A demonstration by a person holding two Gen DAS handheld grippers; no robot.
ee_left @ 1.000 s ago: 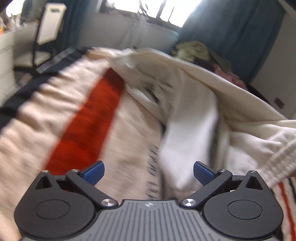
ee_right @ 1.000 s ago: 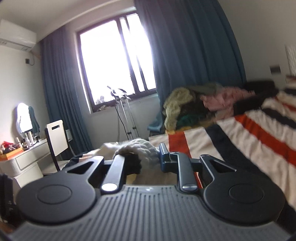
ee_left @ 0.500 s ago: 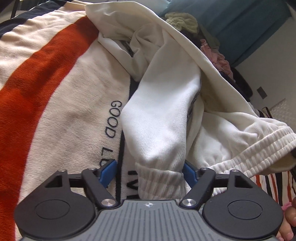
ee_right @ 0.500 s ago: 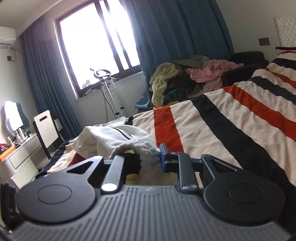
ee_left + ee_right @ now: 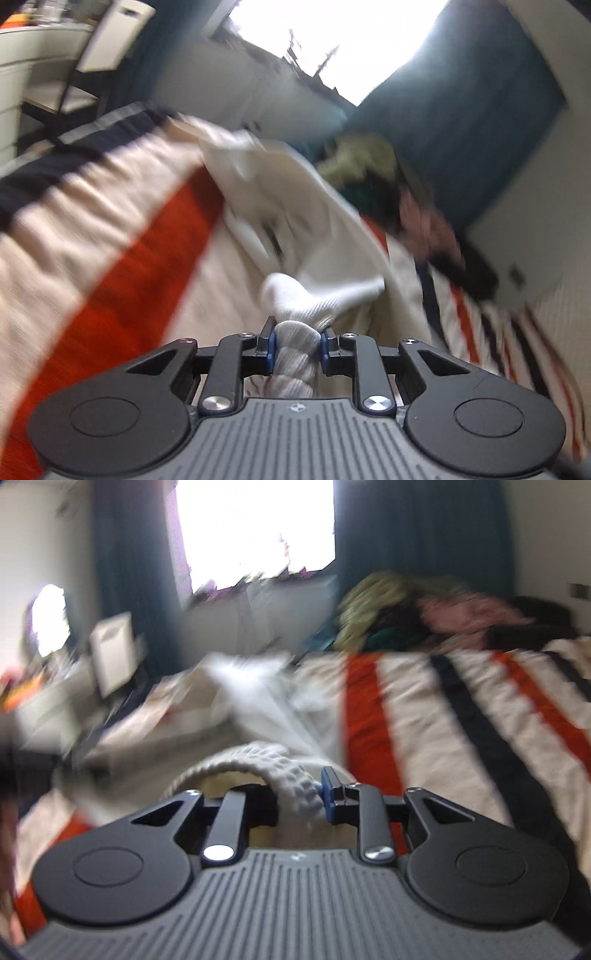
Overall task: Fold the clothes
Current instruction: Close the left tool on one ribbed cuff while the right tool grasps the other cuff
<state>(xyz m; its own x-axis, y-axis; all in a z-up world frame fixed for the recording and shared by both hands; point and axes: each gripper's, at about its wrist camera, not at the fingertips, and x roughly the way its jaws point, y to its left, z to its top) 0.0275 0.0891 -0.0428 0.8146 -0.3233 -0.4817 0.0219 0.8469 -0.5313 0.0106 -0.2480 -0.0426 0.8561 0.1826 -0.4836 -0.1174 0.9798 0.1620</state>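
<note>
Fingers (image 5: 272, 346) closing on ribbed cuff (image 5: 295, 363), bare striped blanket (image 5: 92, 236) leftward

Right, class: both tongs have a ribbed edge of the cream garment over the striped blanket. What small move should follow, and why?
Probably draw the two apart to stretch the cream garment flat. The left tongs are closing on a ribbed cuff; the right tongs, easing slightly, pinch a ribbed hem. The cloth lies bunched on the striped blanket.
</note>
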